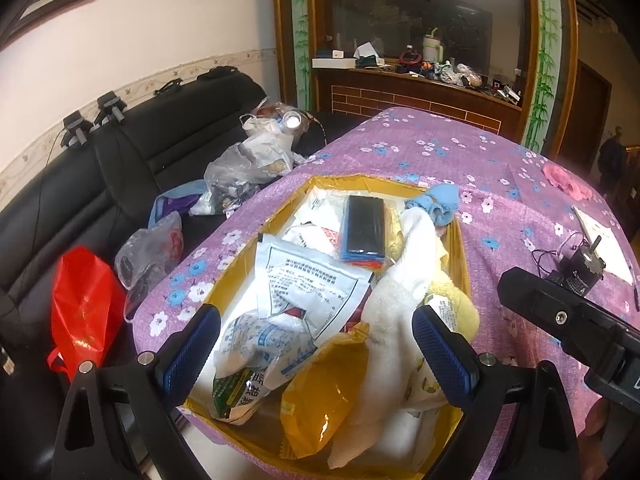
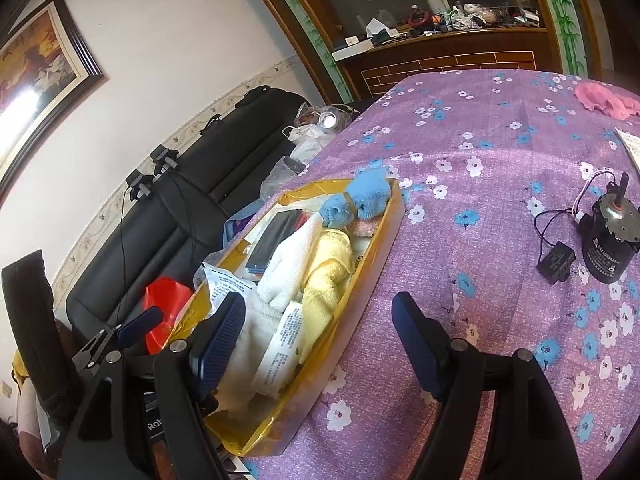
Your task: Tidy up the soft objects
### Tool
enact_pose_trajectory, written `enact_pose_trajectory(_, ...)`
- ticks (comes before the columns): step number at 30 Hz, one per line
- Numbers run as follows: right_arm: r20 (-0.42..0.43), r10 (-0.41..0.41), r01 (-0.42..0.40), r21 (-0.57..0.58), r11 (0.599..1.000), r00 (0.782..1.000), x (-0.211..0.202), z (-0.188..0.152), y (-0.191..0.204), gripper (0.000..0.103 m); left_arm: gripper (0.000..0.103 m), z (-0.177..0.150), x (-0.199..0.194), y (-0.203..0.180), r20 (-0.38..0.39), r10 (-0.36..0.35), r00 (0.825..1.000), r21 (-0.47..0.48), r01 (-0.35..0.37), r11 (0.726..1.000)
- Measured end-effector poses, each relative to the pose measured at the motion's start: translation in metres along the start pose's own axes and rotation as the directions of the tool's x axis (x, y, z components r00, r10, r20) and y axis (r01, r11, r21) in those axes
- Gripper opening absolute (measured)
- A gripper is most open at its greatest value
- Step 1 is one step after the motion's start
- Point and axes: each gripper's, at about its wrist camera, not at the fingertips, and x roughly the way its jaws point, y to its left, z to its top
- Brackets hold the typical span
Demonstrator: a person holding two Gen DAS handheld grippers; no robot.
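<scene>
Both my left tongs (image 1: 316, 352) and right tongs (image 2: 320, 344) hang apart and empty, most soft things already sit in the yellow box (image 2: 384, 216), and the pink cloth (image 2: 608, 100) remains at one o'clock on the desk (image 2: 480, 200).

The shallow yellow cardboard box (image 1: 464, 256) sits at the purple tablecloth's edge, crammed full. A white fluffy towel (image 1: 384, 320) sprawls lengthwise over a pale yellow terry cloth (image 2: 328, 268), with blue knit socks (image 2: 360, 198) bunched at the far end. A crumpled pink cloth (image 2: 608, 100) lies well apart.
</scene>
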Motion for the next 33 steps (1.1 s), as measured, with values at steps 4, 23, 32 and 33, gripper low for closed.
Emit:
enact_pose_trajectory(4, -0.007, -0.010, 0.010, -0.017, 1.000, 1.000, 0.002, -0.003, 0.006, 0.075, 0.098, -0.001, 0.001, 0.004, -0.004, 0.012, 1.000, -0.009, -0.012, 1.000)
enact_pose_trajectory(23, 0.004, -0.068, 0.068, -0.071, 0.995, 0.998, 0.004, -0.007, 0.021, 0.075, 0.098, -0.001, -0.001, 0.007, 0.006, 0.047, 0.999, 0.023, -0.048, 0.999)
enact_pose_trajectory(32, 0.004, -0.063, 0.063, -0.067, 0.996, 0.998, 0.006, -0.006, 0.021, 0.075, 0.098, 0.000, -0.005, 0.003, 0.015, 0.077, 0.997, 0.047, -0.078, 0.996)
enact_pose_trajectory(33, 0.002, -0.063, 0.063, -0.068, 0.996, 0.998, 0.006, -0.006, 0.022, 0.075, 0.098, 0.000, -0.006, 0.004, 0.019, 0.075, 0.997, 0.048, -0.076, 0.996)
